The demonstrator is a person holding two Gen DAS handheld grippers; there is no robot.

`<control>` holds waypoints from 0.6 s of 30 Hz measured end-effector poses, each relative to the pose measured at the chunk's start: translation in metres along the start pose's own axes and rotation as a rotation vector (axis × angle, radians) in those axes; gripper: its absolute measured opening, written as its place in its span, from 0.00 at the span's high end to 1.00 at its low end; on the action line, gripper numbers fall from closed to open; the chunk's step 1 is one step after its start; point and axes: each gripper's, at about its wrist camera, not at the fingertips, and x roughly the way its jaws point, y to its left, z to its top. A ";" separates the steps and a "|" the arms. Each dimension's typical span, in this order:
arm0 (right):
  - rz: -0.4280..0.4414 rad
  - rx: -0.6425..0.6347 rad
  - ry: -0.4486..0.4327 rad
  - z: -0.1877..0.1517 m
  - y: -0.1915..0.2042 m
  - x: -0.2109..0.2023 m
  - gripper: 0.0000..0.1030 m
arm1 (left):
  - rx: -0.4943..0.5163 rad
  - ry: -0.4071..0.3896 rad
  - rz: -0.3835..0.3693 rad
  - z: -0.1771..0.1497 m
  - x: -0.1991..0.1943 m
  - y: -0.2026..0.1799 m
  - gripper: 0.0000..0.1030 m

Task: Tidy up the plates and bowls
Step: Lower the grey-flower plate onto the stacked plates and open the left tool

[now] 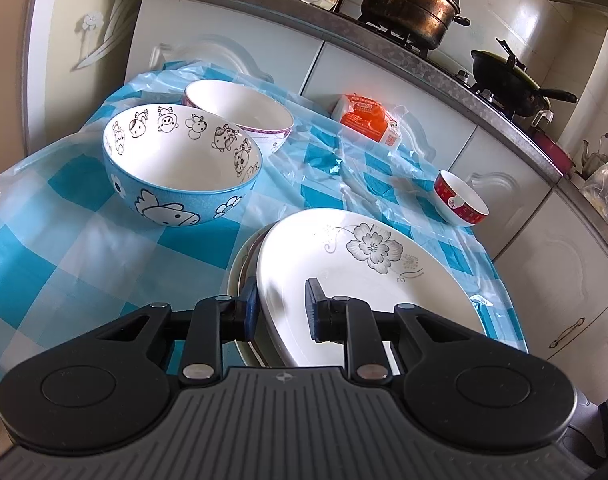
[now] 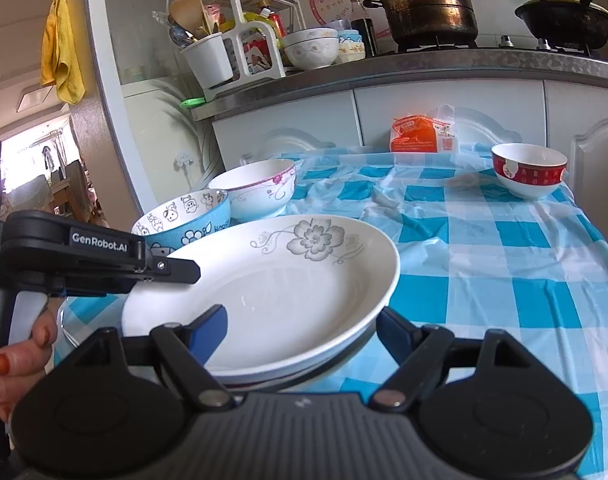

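A white plate with a grey flower (image 1: 368, 264) (image 2: 272, 280) lies on top of another plate (image 1: 240, 280) on the blue checked tablecloth (image 1: 64, 264). My left gripper (image 1: 282, 310) is shut on the top plate's rim, one pad outside and one on the inside; the right wrist view shows it (image 2: 184, 270) at the plate's left edge. My right gripper (image 2: 304, 328) stands open astride the stack's near edge, its pads not pressing. A blue cartoon bowl (image 1: 182, 164) (image 2: 184, 220) and a white pink-trimmed bowl (image 1: 240, 116) (image 2: 256, 188) stand behind the plates. A small red bowl (image 1: 460, 198) (image 2: 528, 176) is at the far right.
An orange packet (image 1: 364, 118) (image 2: 420, 134) lies at the table's back edge against white cabinets. The counter above carries a steel pot (image 2: 428, 4), a black wok (image 2: 564, 20), stacked bowls (image 2: 312, 48) and a utensil rack. A hand with painted nails (image 2: 20, 360) holds the left gripper.
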 end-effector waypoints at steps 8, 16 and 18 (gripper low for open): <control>0.011 0.010 -0.006 0.001 -0.001 -0.007 0.07 | 0.006 0.002 0.001 -0.003 -0.003 -0.003 0.70; -0.006 0.101 -0.017 -0.001 -0.019 -0.022 0.04 | -0.001 0.007 -0.048 -0.003 -0.006 -0.001 0.55; -0.014 0.133 -0.024 -0.001 -0.025 -0.027 0.02 | -0.002 0.008 -0.067 -0.004 -0.009 -0.001 0.48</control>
